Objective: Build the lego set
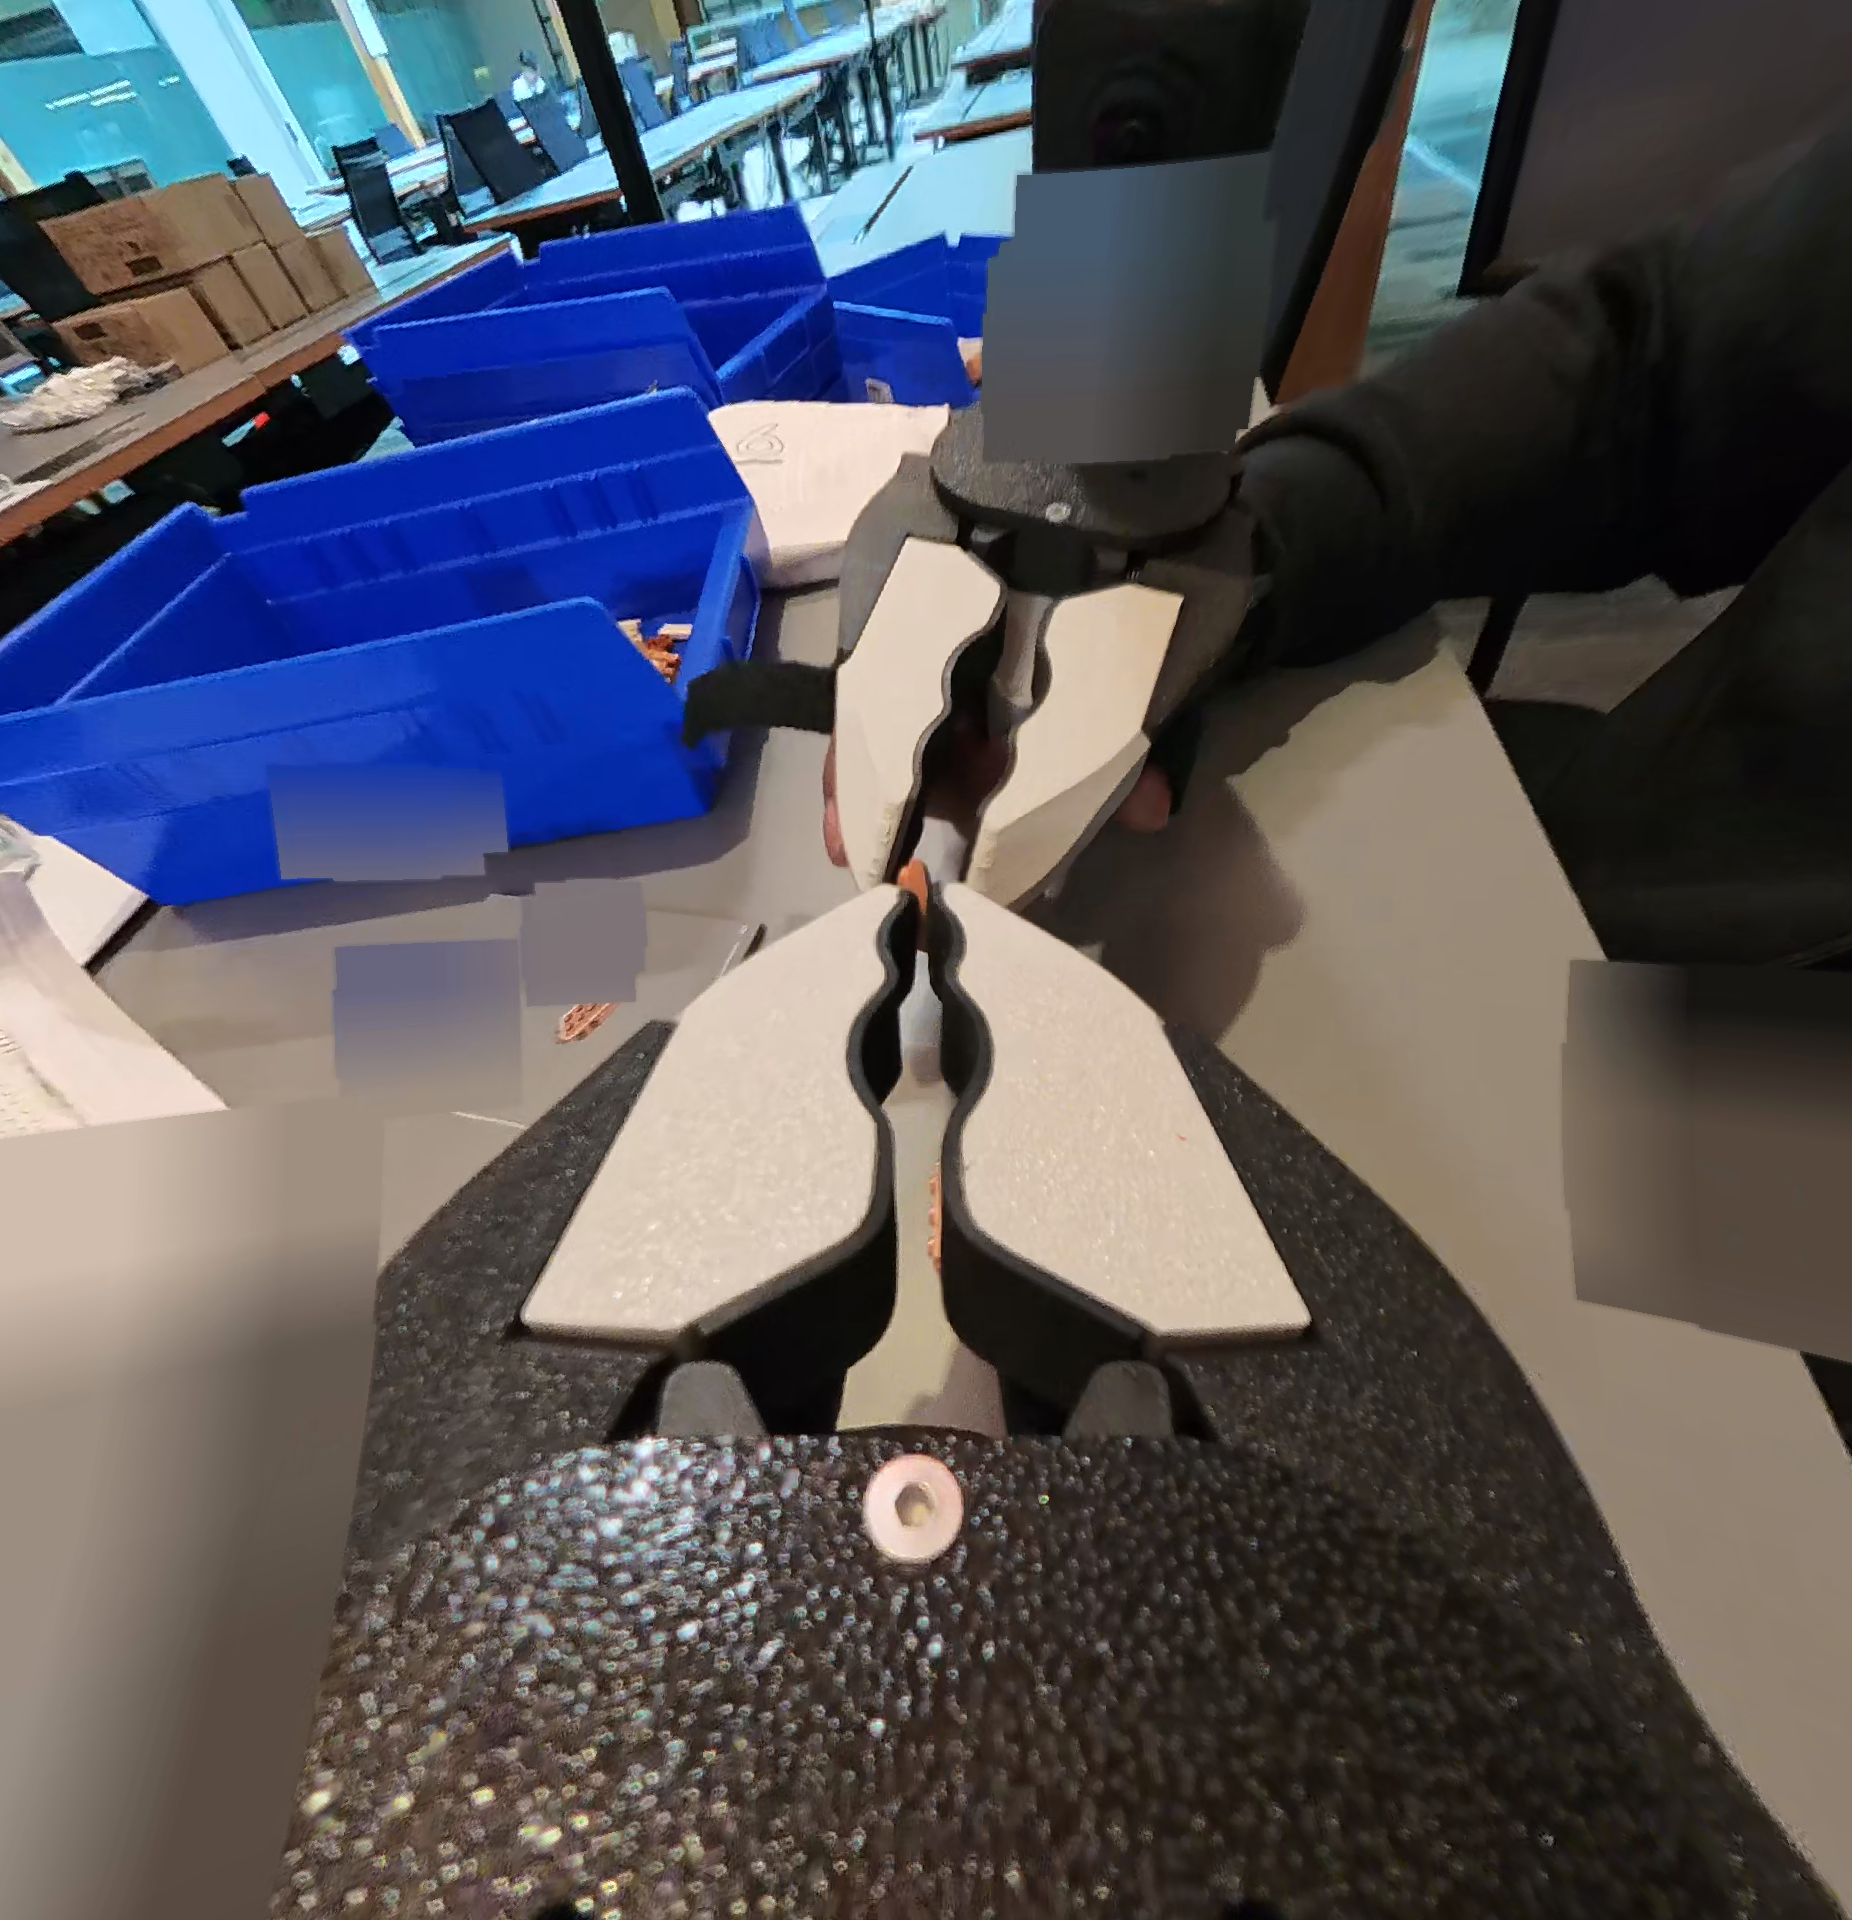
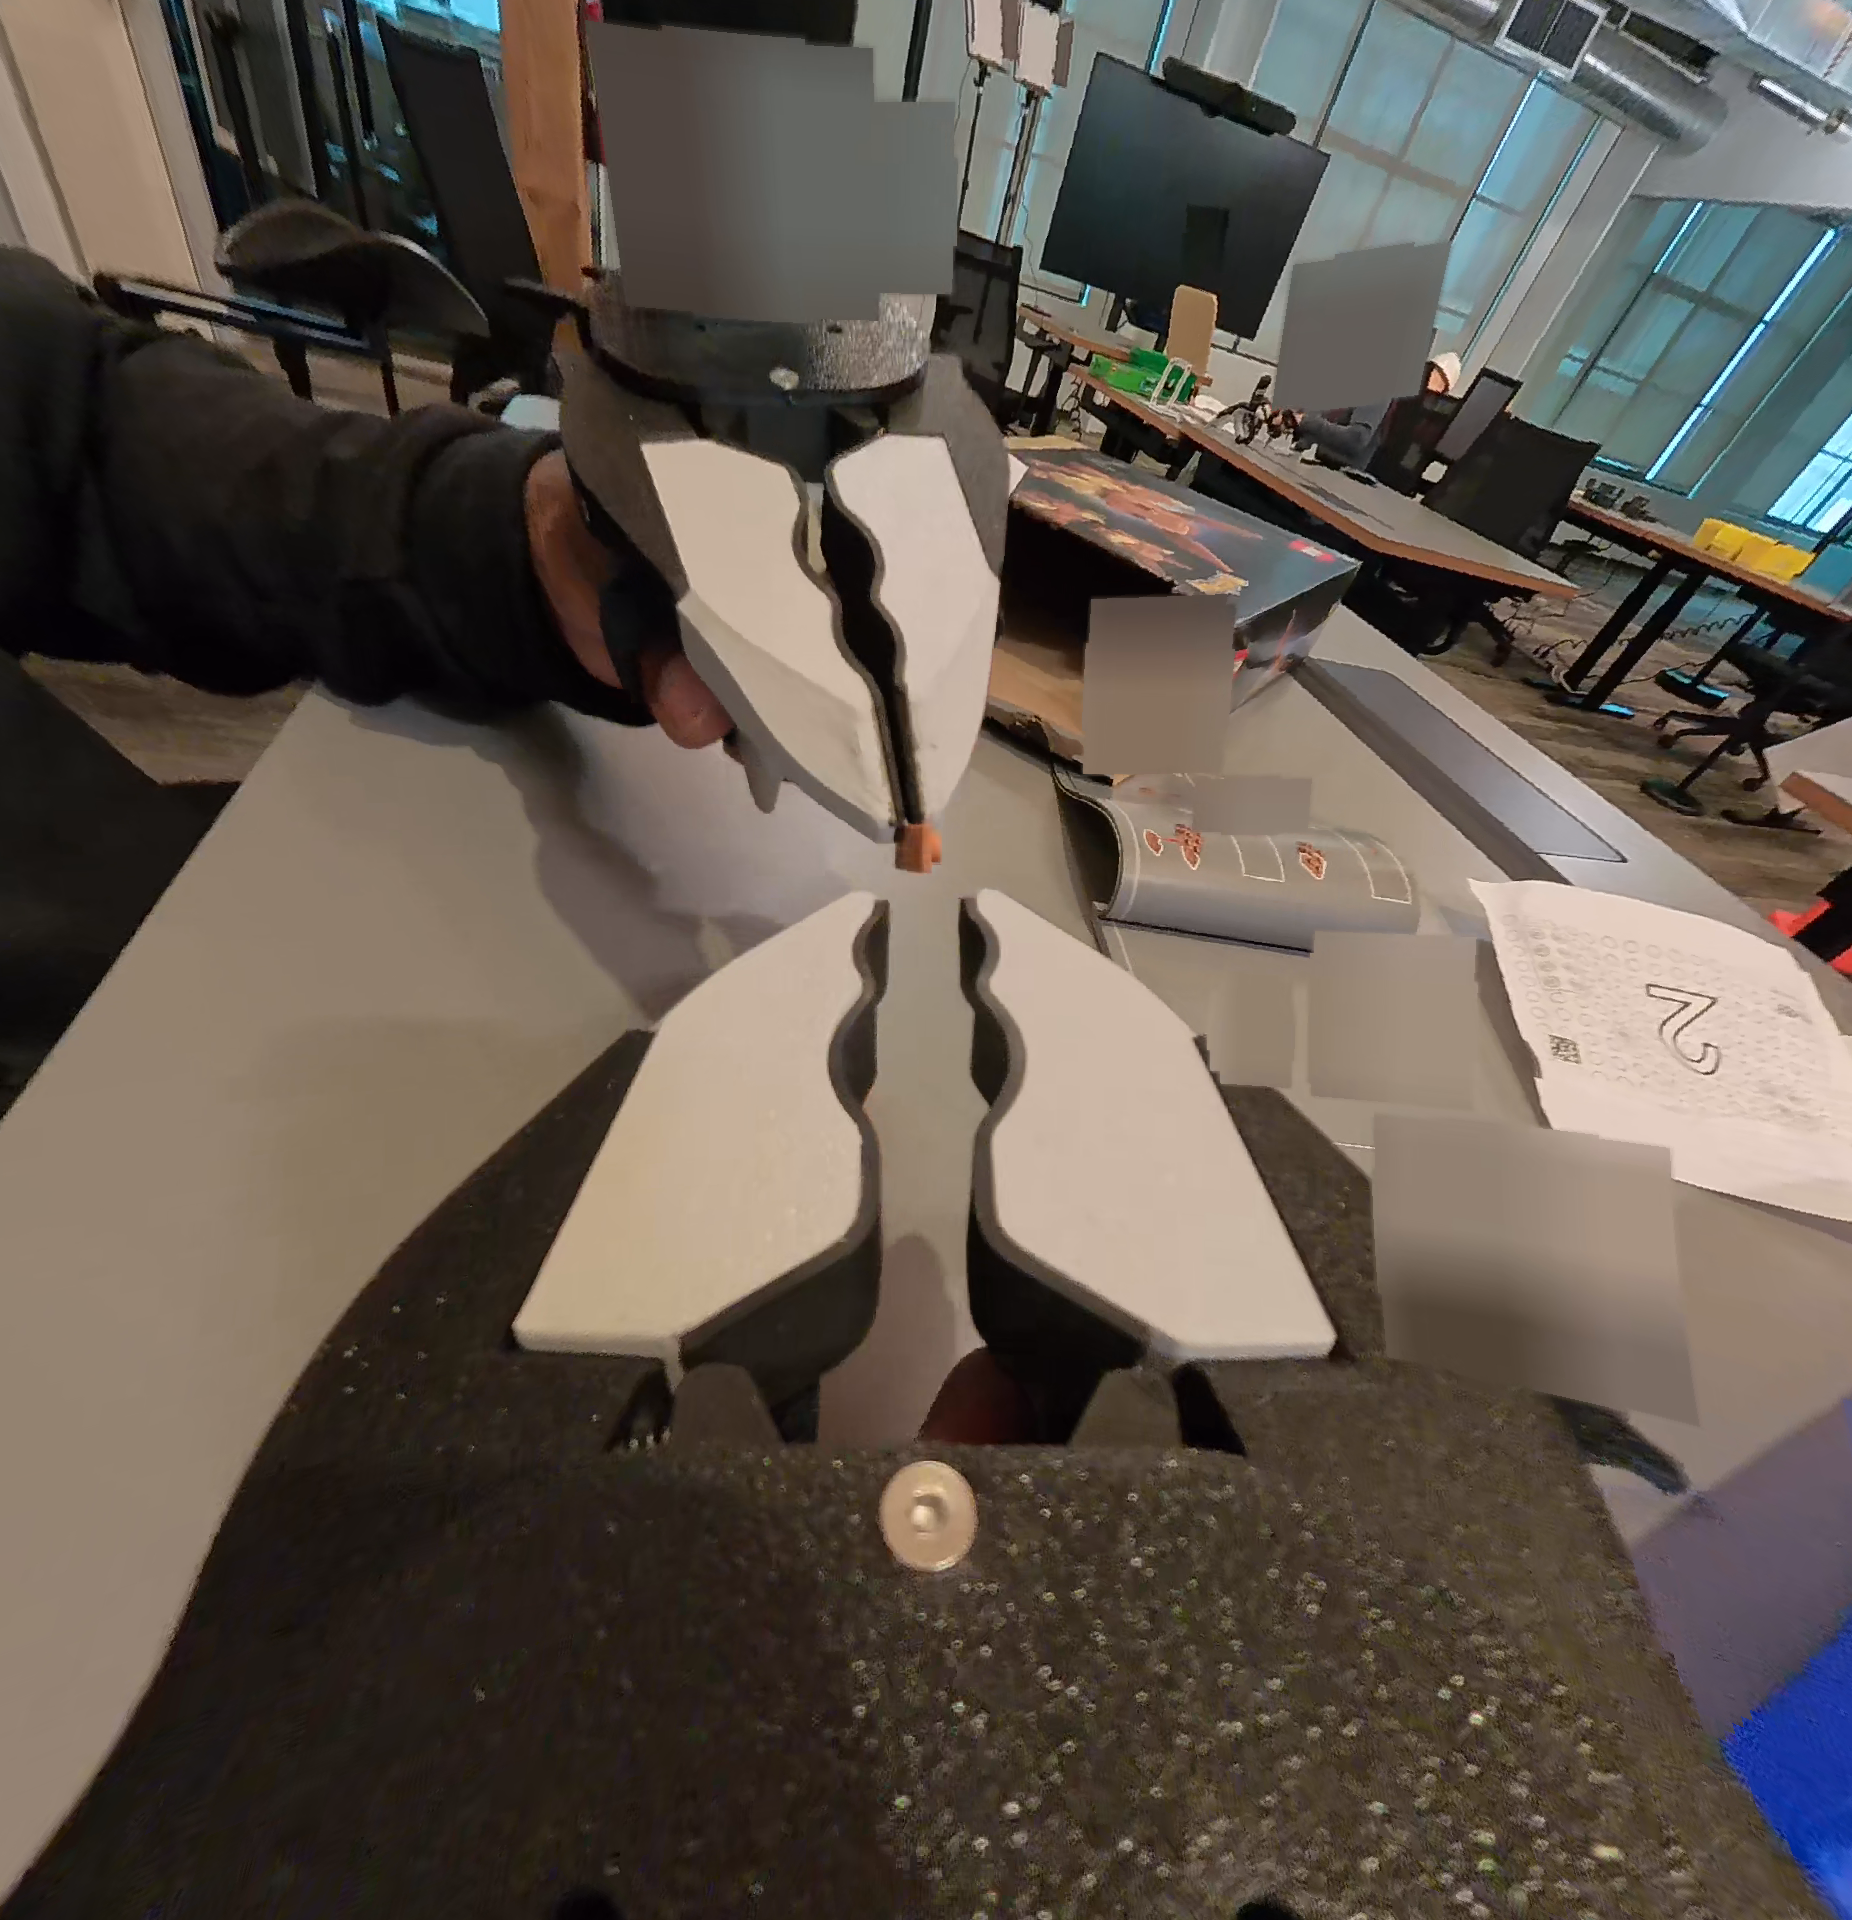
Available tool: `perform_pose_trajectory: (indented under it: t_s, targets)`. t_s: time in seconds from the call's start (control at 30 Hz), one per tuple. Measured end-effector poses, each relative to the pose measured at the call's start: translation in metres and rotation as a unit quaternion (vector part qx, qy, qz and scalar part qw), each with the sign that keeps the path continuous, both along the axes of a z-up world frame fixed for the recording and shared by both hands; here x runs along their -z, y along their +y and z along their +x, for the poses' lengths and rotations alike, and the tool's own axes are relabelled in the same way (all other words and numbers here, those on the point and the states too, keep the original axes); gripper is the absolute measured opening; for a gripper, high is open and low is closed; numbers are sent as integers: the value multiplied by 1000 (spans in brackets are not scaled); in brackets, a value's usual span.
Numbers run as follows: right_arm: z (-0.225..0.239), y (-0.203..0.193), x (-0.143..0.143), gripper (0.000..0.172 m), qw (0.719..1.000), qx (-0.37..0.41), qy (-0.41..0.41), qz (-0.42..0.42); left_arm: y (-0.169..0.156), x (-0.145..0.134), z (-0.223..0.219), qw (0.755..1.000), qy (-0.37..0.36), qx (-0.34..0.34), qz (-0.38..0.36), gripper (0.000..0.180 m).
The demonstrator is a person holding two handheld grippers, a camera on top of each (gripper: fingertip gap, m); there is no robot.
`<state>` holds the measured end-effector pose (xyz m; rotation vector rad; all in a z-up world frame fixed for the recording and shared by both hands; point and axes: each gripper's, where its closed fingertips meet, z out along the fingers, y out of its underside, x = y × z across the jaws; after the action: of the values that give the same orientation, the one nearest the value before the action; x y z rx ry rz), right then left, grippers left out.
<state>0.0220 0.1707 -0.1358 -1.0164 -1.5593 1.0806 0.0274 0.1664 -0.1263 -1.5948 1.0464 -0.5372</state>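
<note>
Two grippers are held tip to tip above a grey table (image 2: 402, 935). The left gripper (image 1: 917, 904) is seen with fingers together, clamped on a small orange-brown piece (image 2: 917, 844); in the right wrist view the piece sticks out past the fingertips, pinched at its upper end only. The right gripper (image 2: 922, 914) is seen with fingers apart and nothing between the pads; the piece hangs just beyond its tips, not touching them. So the piece is lifted clear of the table and carried by one gripper only; no contact by the other is visible. More orange-brown bits are seen in a blue bin (image 1: 402, 665) to the left and one cluster (image 1: 581, 1020) on the table. A booklet (image 2: 1254, 883), a printed sheet (image 2: 1680, 1039) and a box (image 2: 1192, 561) lie well apart on the right.
</note>
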Motion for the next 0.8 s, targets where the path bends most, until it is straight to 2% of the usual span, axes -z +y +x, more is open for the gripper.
perform_pose_trajectory:
  t_s: [0.03, 0.17, 0.33, 0.43, 0.57, 0.63, 0.7, 0.8]
  targets:
    - [0, 0, 1, 13, 1000, 0, -2, 8, 0, 2, -1, 1000, 15, -4, 5, 1]
    - [1, -2, 2, 14, 1000, -3, -6, 22, 0, 11, -1, 997, 73, -9, 23, 1]
    - [1, -5, 7, 13, 999, -8, -19, 34, -4, 18, 3, 995, 100, 3, 27, 1]
    - [2, -10, 10, 6, 999, -22, -24, 41, -6, 20, 4, 994, 105, 12, 23, 1]
    - [4, -13, 8, 5, 998, -36, -22, 35, -10, 19, 6, 995, 88, 31, 18, 1]
    - [6, -13, 6, 5, 999, -41, -21, 25, -12, 20, 5, 996, 80, 41, 5, 12]
    - [8, -10, 7, 5, 999, -38, -24, 29, -12, 34, -4, 993, 107, 47, -19, 15]
    - [11, -5, 13, 5, 998, -36, -39, 35, -10, 67, -23, 980, 185, 30, -69, 17]
